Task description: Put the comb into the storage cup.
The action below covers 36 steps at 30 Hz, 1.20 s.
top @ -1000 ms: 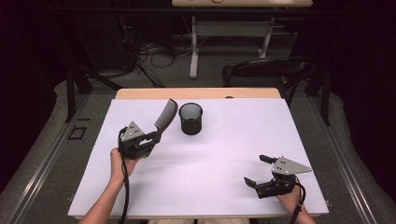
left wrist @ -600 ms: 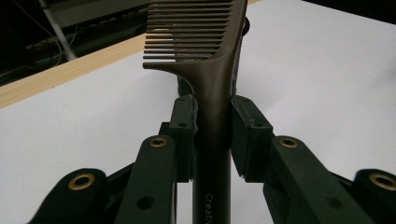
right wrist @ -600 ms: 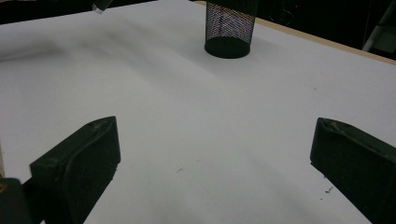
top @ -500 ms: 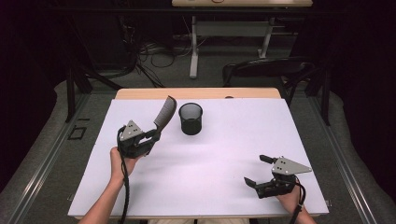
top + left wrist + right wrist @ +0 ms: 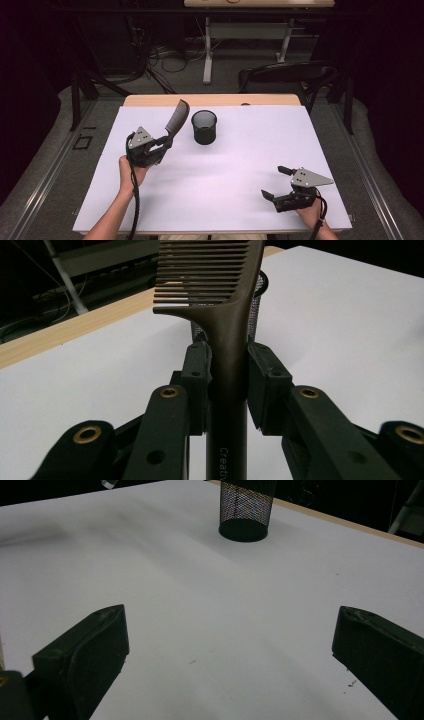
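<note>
Firmly between left tongs [image 5: 227, 385], comb [image 5: 225, 300] upright

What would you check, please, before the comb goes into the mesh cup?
1. Left tool grips the comb by its handle, jaws shut on both sides: ok.
2. Comb lifted off the white table, teeth end pointing up and away: ok.
3. Mesh cup upright, mouth unobstructed: ok.
4. Comb directly over the cup: not ok, it is beside it, to the left.
5. Right tool open and resting far from the cup: ok.
6. Anything already inside the cup: cannot tell.
</note>
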Motion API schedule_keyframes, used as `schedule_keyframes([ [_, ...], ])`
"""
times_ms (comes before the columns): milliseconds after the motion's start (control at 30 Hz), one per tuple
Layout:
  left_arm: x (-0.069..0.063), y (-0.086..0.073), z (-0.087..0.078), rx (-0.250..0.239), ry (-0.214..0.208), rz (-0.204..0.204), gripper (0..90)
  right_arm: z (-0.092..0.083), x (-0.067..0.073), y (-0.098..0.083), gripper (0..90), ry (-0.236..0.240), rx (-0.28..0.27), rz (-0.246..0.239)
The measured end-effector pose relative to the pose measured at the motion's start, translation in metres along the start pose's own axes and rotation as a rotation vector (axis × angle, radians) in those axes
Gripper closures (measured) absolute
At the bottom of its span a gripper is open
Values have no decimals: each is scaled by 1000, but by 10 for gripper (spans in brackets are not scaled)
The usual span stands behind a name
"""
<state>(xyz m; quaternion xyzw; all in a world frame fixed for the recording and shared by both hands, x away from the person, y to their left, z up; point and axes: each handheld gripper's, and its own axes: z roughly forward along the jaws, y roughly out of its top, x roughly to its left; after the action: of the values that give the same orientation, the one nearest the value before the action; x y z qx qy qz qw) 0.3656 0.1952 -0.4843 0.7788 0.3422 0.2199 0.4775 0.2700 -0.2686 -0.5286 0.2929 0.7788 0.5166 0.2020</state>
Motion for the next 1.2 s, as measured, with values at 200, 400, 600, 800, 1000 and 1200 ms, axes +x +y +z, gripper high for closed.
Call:
schedule_keyframes([
  [200, 0, 3, 2, -5, 1, -4, 721, 0, 0, 0, 14, 0, -1, -1],
  [400, 0, 7, 4, -11, 3, -4, 721, 0, 0, 0, 14, -2, 0, 1],
  [600, -1, 12, 6, -23, 4, -4, 721, 0, 0, 0, 14, -1, 0, 0],
  [800, -2, 15, 8, -28, 5, -6, 721, 0, 0, 0, 15, 1, -1, -1],
  [1000, -2, 18, 10, -31, 6, -5, 721, 0, 0, 0, 15, 0, -4, 2],
  [1200, -2, 21, 13, -37, 4, -9, 721, 0, 0, 0, 15, 0, -4, 4],
])
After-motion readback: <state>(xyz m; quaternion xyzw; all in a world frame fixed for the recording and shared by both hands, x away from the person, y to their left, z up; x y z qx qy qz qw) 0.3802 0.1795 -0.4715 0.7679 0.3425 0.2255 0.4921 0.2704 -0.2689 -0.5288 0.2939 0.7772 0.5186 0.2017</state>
